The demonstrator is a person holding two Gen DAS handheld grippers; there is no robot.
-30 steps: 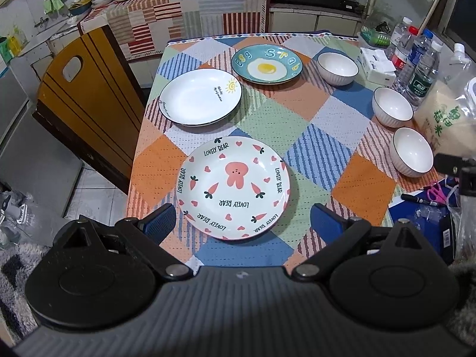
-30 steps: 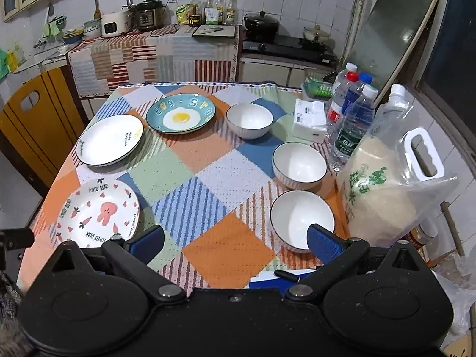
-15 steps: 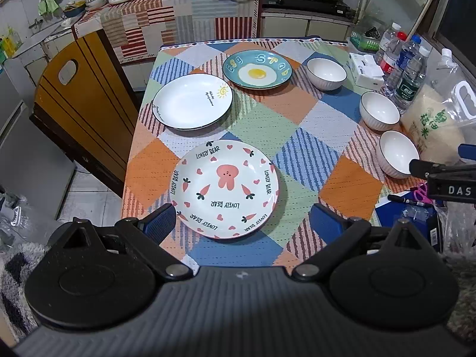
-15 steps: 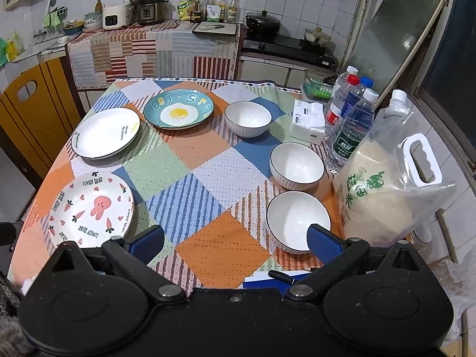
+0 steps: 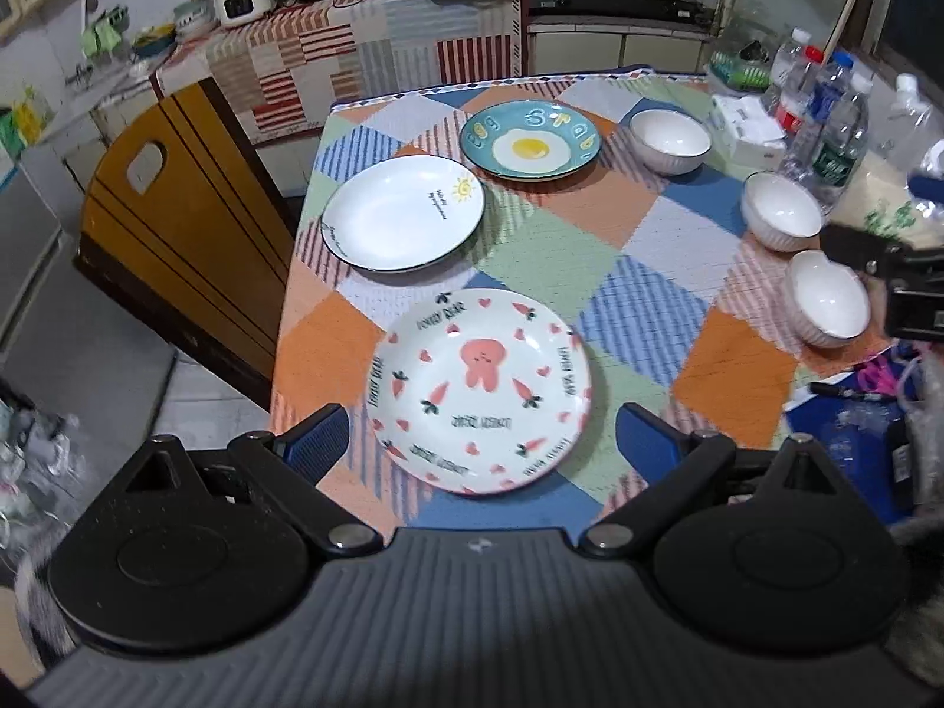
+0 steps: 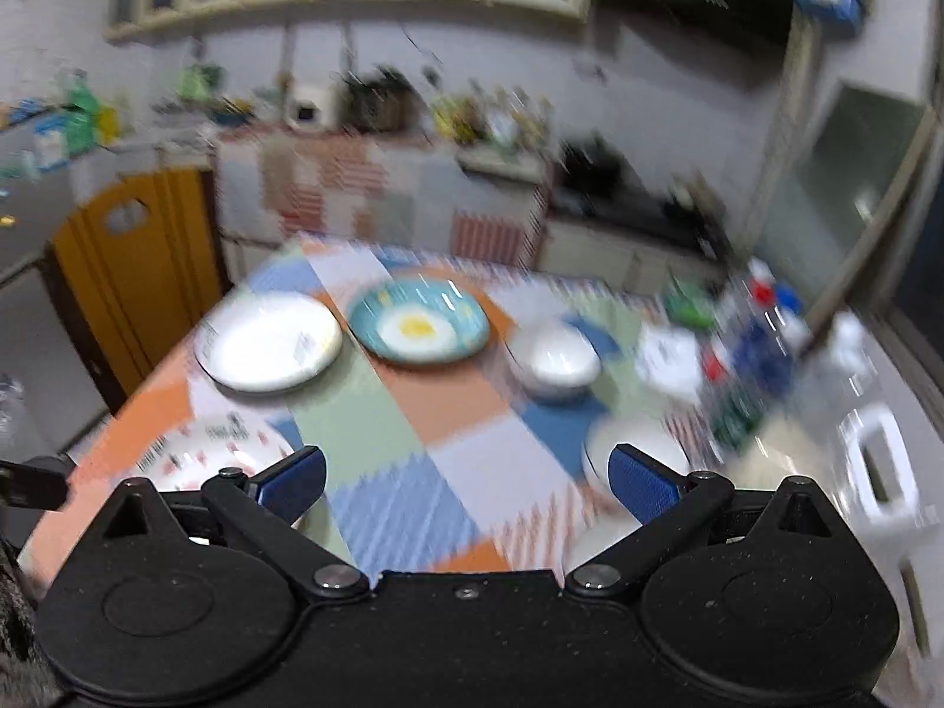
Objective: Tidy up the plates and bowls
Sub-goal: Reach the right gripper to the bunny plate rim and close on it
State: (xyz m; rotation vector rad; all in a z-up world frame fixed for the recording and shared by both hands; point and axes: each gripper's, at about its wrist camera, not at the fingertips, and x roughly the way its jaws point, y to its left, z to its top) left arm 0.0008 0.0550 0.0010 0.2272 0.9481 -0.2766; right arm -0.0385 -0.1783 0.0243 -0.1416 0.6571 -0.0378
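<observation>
Pink bunny plate [image 5: 479,388] btwn wide-spread left tool [image 5: 481,442] fingers, untouched.

Blurred egg plate [image 6: 420,324] and white plate [image 6: 268,349] beyond spread blue fingers [image 6: 640,482].

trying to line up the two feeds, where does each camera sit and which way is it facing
Left wrist: on the left hand-held gripper, looking down over the near table edge at the rabbit plate; its open blue fingers show, and the right hand-held gripper at the right edge.
Right wrist: on the right hand-held gripper, tilted toward the counter, blurred; open fingers show.
Shared: egg plate, white plate.
</observation>
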